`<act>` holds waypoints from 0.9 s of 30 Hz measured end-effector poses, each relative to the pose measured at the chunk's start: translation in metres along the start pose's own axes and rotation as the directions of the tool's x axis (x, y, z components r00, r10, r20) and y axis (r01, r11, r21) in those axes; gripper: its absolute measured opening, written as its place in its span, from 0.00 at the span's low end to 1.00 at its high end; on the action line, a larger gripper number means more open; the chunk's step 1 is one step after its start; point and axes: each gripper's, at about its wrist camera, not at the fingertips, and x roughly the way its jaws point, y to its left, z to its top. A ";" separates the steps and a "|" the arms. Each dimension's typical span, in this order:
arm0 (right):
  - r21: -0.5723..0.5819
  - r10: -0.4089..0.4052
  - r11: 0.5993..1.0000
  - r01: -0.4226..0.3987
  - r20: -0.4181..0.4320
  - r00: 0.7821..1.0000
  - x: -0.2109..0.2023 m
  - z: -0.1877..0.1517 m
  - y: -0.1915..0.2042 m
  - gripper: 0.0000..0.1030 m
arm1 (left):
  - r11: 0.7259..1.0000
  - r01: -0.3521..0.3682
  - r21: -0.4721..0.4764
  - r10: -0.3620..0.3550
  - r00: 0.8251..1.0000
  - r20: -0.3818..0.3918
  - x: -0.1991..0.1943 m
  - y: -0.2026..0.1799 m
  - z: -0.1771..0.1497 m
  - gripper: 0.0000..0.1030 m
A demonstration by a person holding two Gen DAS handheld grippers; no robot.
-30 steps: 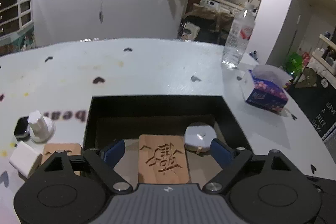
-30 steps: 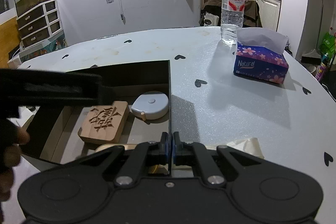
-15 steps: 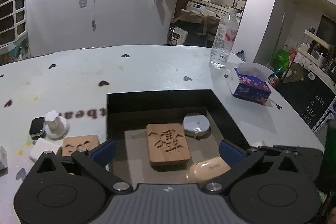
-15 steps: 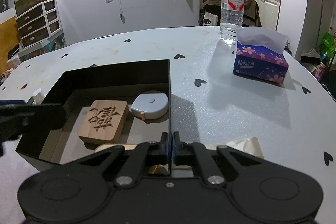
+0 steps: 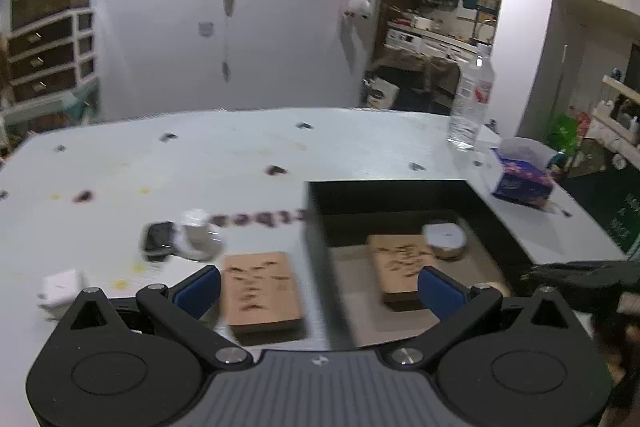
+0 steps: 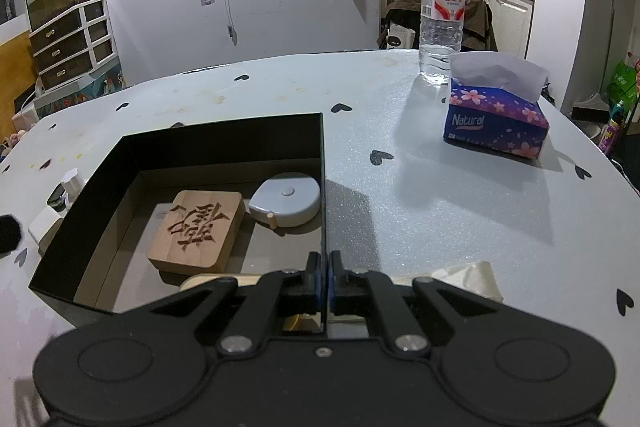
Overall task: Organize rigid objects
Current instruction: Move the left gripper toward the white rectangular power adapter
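Observation:
A black open box sits on the white table. Inside it lie a carved wooden block, a white tape measure and a beige item at the near wall. My right gripper is shut on the box's thin right wall. In the blurred left wrist view my left gripper is wide open and empty, hovering over the box's left wall. A second wooden block lies on the table just left of that wall, between the fingers in view.
Left of the box lie a white cube, a small black device and a white round piece. A water bottle and a tissue box stand far right. A crumpled tissue lies by my right gripper.
My left gripper has opened wider and pulled left, from over the block inside the box to over its left wall. The right gripper has stayed on the right wall.

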 end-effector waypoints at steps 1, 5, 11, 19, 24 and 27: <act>0.000 -0.001 1.000 0.001 0.000 1.000 0.000 0.000 0.000 0.04 | 1.000 -0.011 -0.004 0.011 1.000 0.003 -0.002 0.005 -0.001 1.00; 0.001 -0.005 1.000 0.005 0.000 1.000 0.000 0.000 0.001 0.04 | 0.998 -0.037 -0.055 0.036 0.999 -0.014 -0.007 0.030 -0.008 1.00; 0.000 -0.008 1.000 0.008 0.001 1.000 0.000 0.001 0.002 0.04 | 0.997 -0.044 -0.068 0.042 0.999 -0.024 -0.007 0.058 -0.027 1.00; 0.000 -0.009 1.000 0.009 0.001 1.000 0.000 0.001 0.002 0.04 | 0.998 -0.047 0.043 0.047 0.999 -0.006 0.004 0.072 -0.047 0.88; 0.000 -0.008 1.000 0.008 0.001 1.000 0.000 0.001 0.002 0.04 | 0.990 -0.069 0.122 0.072 0.997 -0.013 0.027 0.083 -0.044 0.68; 0.000 -0.008 1.000 0.008 -0.003 1.000 0.001 0.001 0.002 0.04 | 0.993 -0.071 0.095 0.074 0.997 -0.030 0.043 0.095 -0.038 0.61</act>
